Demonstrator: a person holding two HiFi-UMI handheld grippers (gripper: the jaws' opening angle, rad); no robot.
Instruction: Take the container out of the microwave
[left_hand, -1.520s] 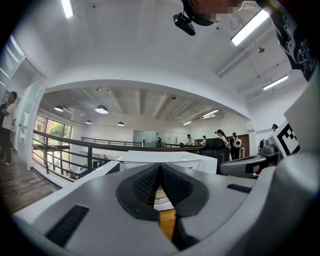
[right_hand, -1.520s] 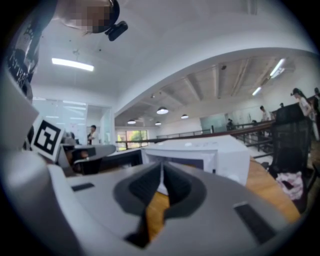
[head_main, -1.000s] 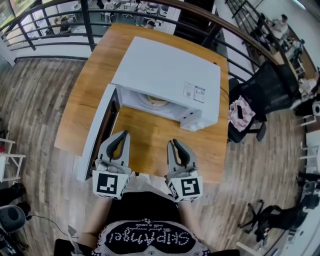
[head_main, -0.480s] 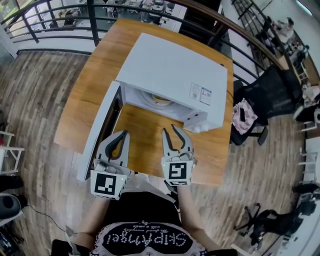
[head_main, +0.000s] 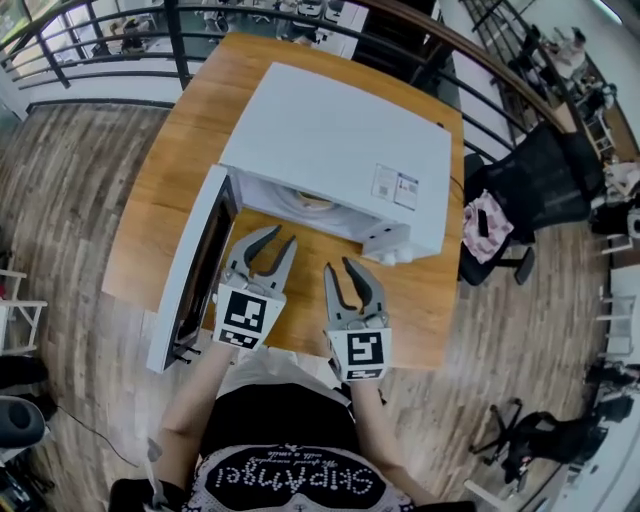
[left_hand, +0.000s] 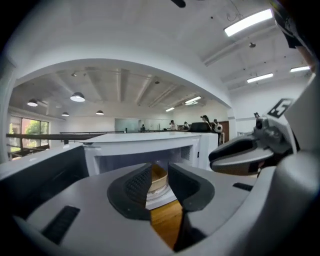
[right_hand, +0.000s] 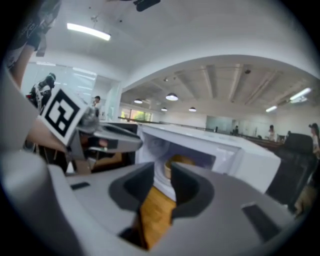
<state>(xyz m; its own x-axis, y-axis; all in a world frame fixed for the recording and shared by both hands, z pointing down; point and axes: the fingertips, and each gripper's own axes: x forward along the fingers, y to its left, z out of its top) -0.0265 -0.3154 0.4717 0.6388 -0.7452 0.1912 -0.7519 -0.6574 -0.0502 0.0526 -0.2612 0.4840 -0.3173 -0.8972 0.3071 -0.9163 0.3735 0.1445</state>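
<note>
The white microwave (head_main: 330, 140) stands on the wooden table (head_main: 290, 300) with its door (head_main: 190, 270) swung open to the left. A tan round container (head_main: 315, 200) sits on the turntable inside. My left gripper (head_main: 283, 240) hovers just before the opening, its jaws opening, with nothing between them. My right gripper (head_main: 338, 268) is open and empty, a little nearer to me. In the left gripper view the container (left_hand: 160, 176) shows through the gap of the left gripper (left_hand: 159, 187). The right gripper (right_hand: 162, 184) points at the container (right_hand: 180, 161) in the cavity.
A black office chair (head_main: 530, 180) with a pink cloth (head_main: 482, 225) stands right of the table. A dark railing (head_main: 100, 75) runs behind it. The open door sticks out over the table's left front edge. The microwave's control side (head_main: 400, 245) is right of the opening.
My left gripper has moved forward and right toward the microwave's opening, and its jaws have parted. My right gripper shifted slightly left and forward and opened earlier in the second.
</note>
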